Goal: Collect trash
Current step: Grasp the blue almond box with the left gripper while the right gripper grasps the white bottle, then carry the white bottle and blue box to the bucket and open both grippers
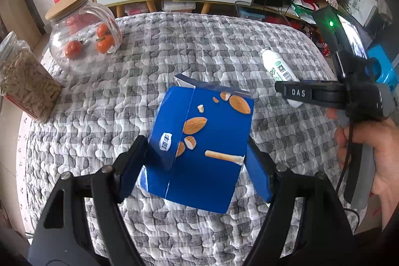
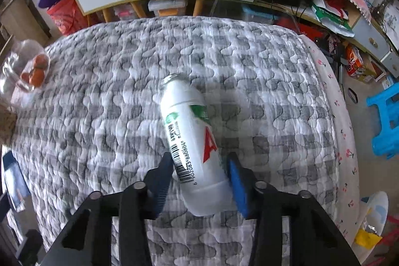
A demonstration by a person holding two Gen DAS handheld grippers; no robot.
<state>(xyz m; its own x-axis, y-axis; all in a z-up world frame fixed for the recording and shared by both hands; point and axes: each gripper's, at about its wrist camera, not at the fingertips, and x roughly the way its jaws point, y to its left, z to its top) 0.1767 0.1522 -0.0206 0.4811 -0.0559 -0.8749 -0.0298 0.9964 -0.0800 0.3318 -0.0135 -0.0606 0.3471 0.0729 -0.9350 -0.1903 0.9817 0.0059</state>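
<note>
Trash item one, blue almond snack carton (image 1: 199, 148), clamped between pads of left gripper (image 1: 195, 166), held above quilted table (image 1: 149, 54) near centre of left wrist view; trash item two, white bottle (image 2: 192, 148), gripped at its lower body by right gripper (image 2: 199, 181), neck pointing toward 11 o'clock. Step judged: both pieces picked up, carry to bin pending. No bin visible in either view; next move calls for locating one, keeping both grips firm, steering wide of fruit jar (image 1: 82, 39) at 10 o'clock.
</note>
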